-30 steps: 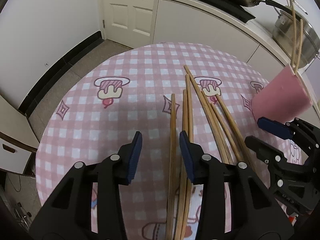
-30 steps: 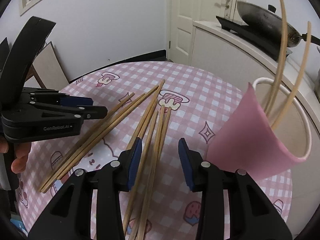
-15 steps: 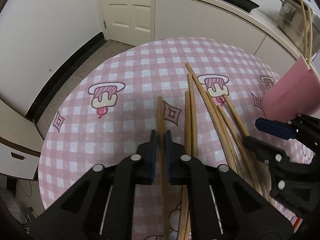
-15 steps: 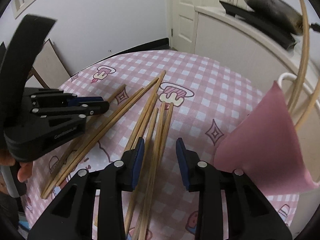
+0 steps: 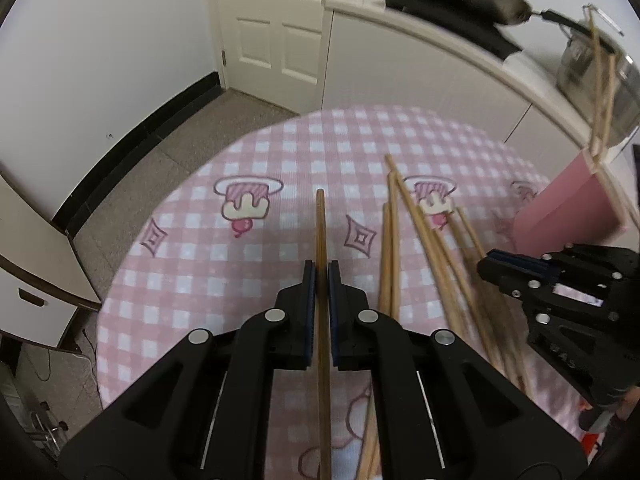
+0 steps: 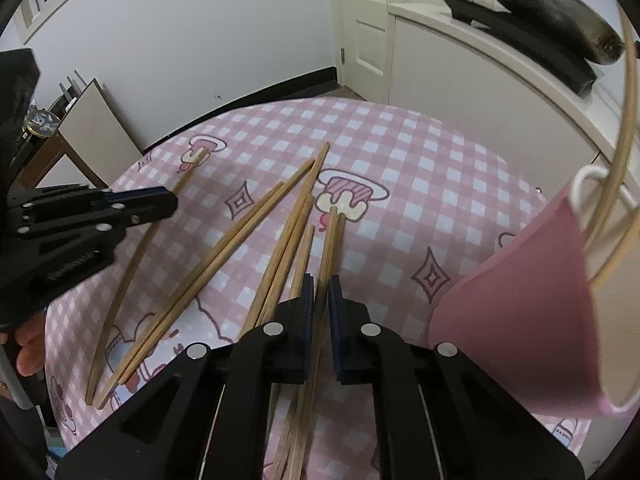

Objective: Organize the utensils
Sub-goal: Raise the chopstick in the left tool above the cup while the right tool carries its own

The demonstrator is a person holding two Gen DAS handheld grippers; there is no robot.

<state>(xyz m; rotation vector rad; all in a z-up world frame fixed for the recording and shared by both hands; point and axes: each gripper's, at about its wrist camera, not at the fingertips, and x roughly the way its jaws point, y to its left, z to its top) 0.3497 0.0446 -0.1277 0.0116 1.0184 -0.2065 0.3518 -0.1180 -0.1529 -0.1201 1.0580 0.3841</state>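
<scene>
One round worktop (image 5: pixel 280 152) in pink check fills my view. At its right edge stands a pink cup (image 6: pixel 532 320) holding two chopsticks. My left tool (image 5: pixel 322 276) is clamped on one chopstick (image 5: pixel 320 224); my right tool (image 6: pixel 319 292) has just closed on another chopstick (image 6: pixel 330 240) among the loose chopsticks (image 6: pixel 240 236) lying mid-worktop.

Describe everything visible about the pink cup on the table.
The pink cup is a tapered tumbler with a matte pink outside, a white rim and a pale inside. It stands at the right edge of the checked tablecloth, near the white counter; the fisheye makes it look tilted. Two pale chopsticks stand in it, leaning on the rim and reaching well above it. Neither set of tongs touches it.
</scene>
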